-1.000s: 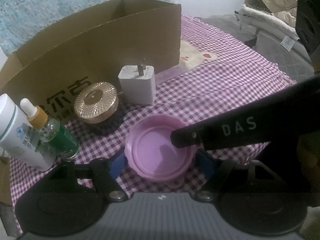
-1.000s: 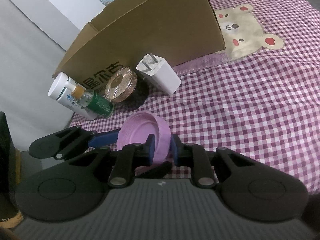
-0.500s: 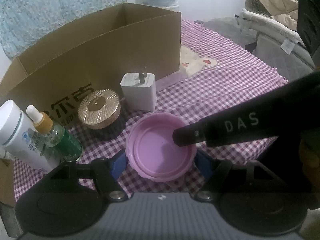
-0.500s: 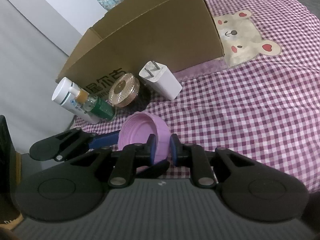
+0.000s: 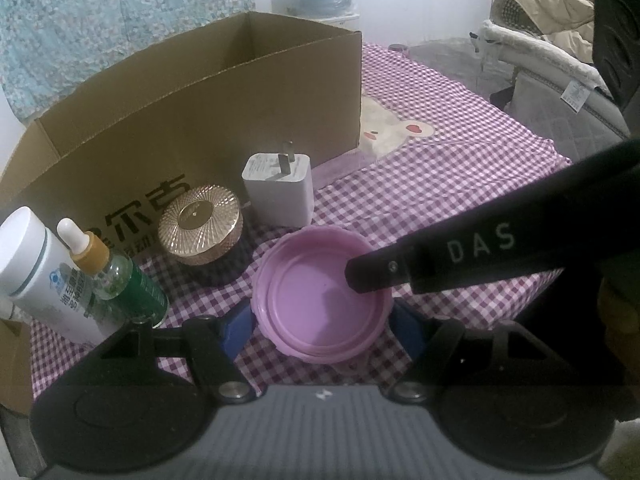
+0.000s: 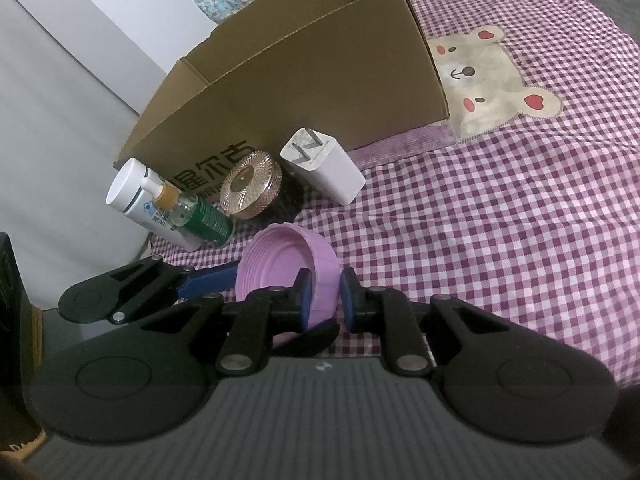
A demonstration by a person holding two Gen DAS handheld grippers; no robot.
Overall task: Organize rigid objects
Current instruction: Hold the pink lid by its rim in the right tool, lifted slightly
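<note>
- Left gripper: low, just over the checked cloth. Its 2 blue pads sit wide apart, 1 on each side of the pink lid, w/ a thin gap at the left pad.
- Right gripper: comes in from the lid's right side. Its pads pinch the lid's side wall, 1 inside, 1 outside.
- In the left cam, 1 black right finger reaches over the lid's rim, tip inside.

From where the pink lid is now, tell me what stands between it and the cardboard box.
The pink lid is pinched by the right gripper. Between it and the cardboard box stand the gold jar and white charger, against the box's near wall.
</note>
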